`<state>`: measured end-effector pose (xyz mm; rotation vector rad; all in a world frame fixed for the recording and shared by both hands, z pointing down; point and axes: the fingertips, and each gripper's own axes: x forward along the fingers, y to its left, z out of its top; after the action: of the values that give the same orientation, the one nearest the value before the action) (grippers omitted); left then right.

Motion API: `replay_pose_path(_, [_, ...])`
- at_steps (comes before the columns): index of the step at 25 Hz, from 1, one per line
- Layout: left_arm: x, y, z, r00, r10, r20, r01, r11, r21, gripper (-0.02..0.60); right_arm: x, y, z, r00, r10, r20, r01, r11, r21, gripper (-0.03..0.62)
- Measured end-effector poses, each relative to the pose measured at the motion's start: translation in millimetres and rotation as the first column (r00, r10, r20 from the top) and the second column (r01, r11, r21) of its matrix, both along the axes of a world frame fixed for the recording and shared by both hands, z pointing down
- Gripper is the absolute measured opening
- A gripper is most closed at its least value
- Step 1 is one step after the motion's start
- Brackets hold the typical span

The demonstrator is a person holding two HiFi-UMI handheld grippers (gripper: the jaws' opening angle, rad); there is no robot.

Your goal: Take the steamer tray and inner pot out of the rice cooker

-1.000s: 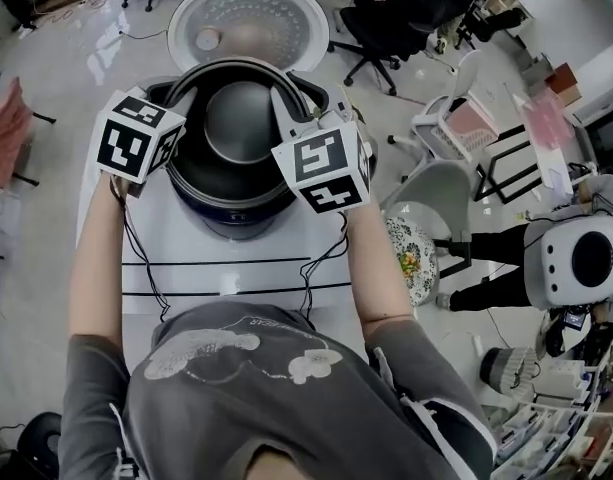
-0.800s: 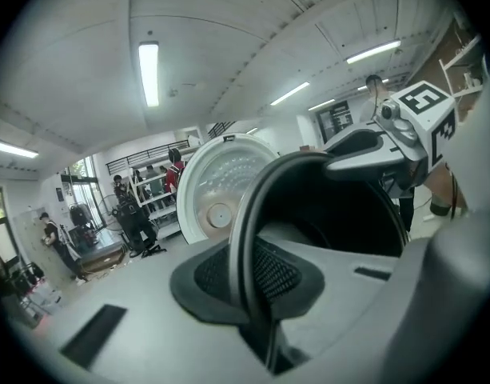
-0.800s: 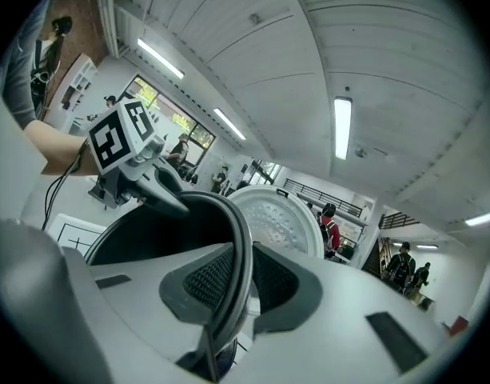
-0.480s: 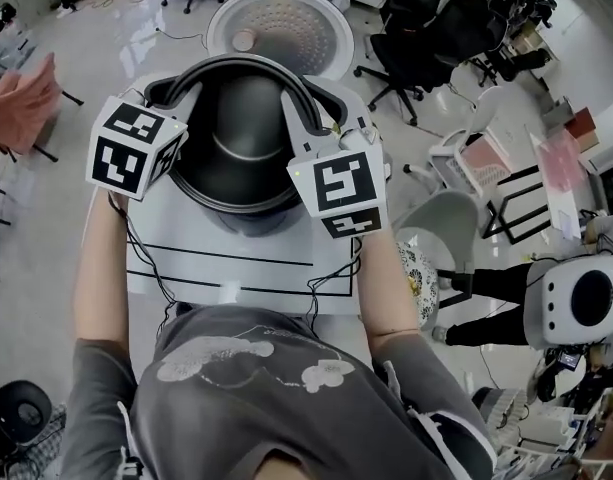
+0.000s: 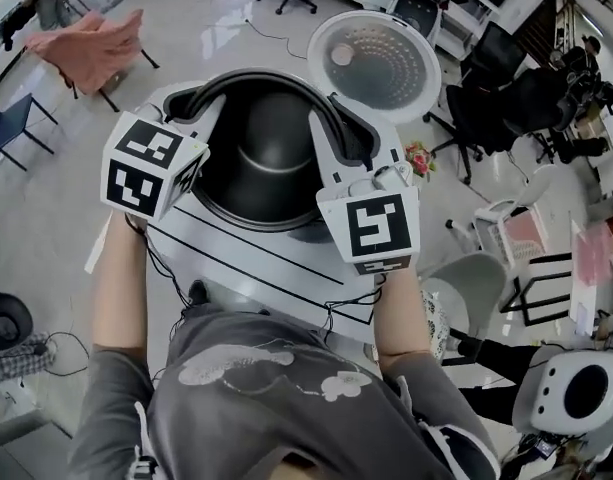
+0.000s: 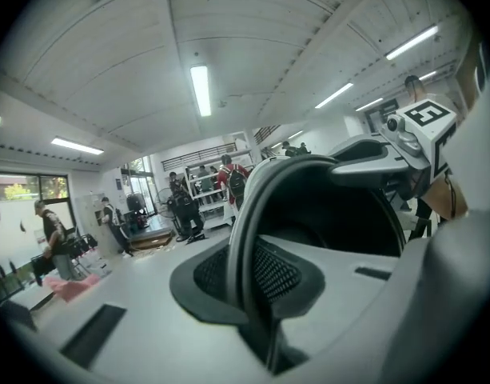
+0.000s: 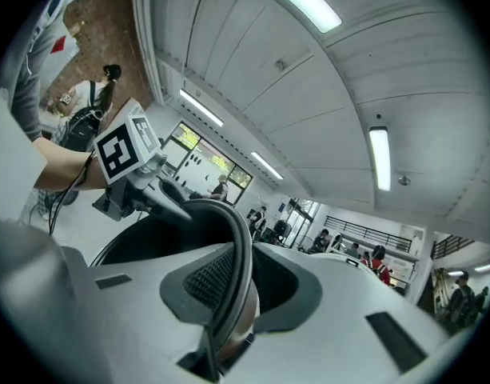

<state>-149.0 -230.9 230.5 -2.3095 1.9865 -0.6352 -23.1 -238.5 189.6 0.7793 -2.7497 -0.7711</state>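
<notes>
The inner pot [image 5: 266, 158] is held above the white desk [image 5: 286, 280], its rim pinched on opposite sides by the left claw [image 6: 256, 274] and right claw [image 7: 233, 282].

My head camera sits above my shoulders and looks steeply down on the inner pot [image 5: 266, 158] and both grippers. The camera on my left gripper [image 5: 204, 120] rides just behind its jaws, very near the pot's rim, facing across the pot and up to the ceiling [image 6: 229, 46]. The one on my right gripper [image 5: 331, 133] mirrors it from the opposite side. Each gripper view catches the other gripper beyond the pot; all three views share that rim
</notes>
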Motion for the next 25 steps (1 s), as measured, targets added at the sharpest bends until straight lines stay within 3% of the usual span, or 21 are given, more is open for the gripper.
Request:
replay_pose_path(7, [-72.5, 76.0, -3.7, 0.982, -0.186, -0.020, 0.185, 0.982, -0.028, 0.044, -76.4, 53.1, -4.0, 0.982, -0.190, 0.013, 0.190, 0.981, -0.033, 0.086])
replay_pose_path(13, [-128.4, 124.5, 30.3, 0.956, -0.290, -0.051, 0.282, 0.952, -0.121, 0.046, -137.8, 86.9, 33.4, 0.963, -0.270, -0.012, 0.266, 0.955, -0.130, 0.087])
replay_pose_path(18, [-160.0, 133.2, 79.0, 0.945, -0.323, -0.059, 0.302, 0.925, -0.232, 0.046, -173.0, 86.0, 82.6, 0.952, -0.303, -0.043, 0.284, 0.928, -0.243, 0.087])
replay_pose_path(25, [-184.3, 128.6, 138.2, 0.943, -0.309, -0.119, 0.252, 0.903, -0.347, 0.046, -199.9, 79.2, 135.8, 0.950, -0.295, -0.100, 0.243, 0.903, -0.356, 0.087])
